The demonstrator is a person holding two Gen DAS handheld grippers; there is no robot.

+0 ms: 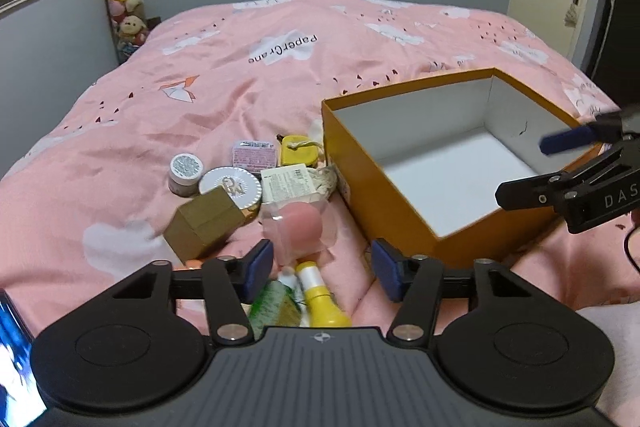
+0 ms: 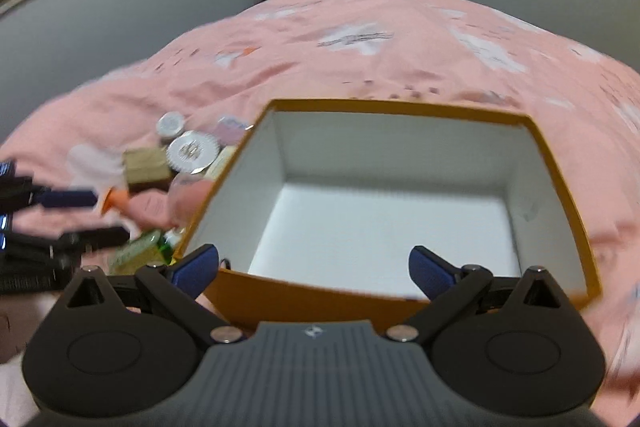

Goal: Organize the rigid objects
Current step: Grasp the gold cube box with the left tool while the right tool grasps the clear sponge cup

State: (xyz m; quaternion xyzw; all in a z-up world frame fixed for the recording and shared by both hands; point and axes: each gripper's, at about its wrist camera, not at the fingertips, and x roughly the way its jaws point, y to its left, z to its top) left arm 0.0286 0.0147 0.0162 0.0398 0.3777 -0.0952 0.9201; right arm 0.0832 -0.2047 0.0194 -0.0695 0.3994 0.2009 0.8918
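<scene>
So far: nothing is packed.
Left gripper [image 1: 322, 269]: yours is spread wide, holding nothing, low over the near tube [image 1: 320, 297].
Right gripper [image 2: 314, 267]: also spread and unloaded, at the near rim of the box [image 2: 560, 183].
Pile: clear case [image 1: 298, 227], tan carton [image 1: 206, 225], compact [image 1: 230, 185] and jar [image 1: 185, 171] lie left of the box on the bed [image 1: 280, 67].
Box: bare inside.
Left to do: by my reading, every item.
</scene>
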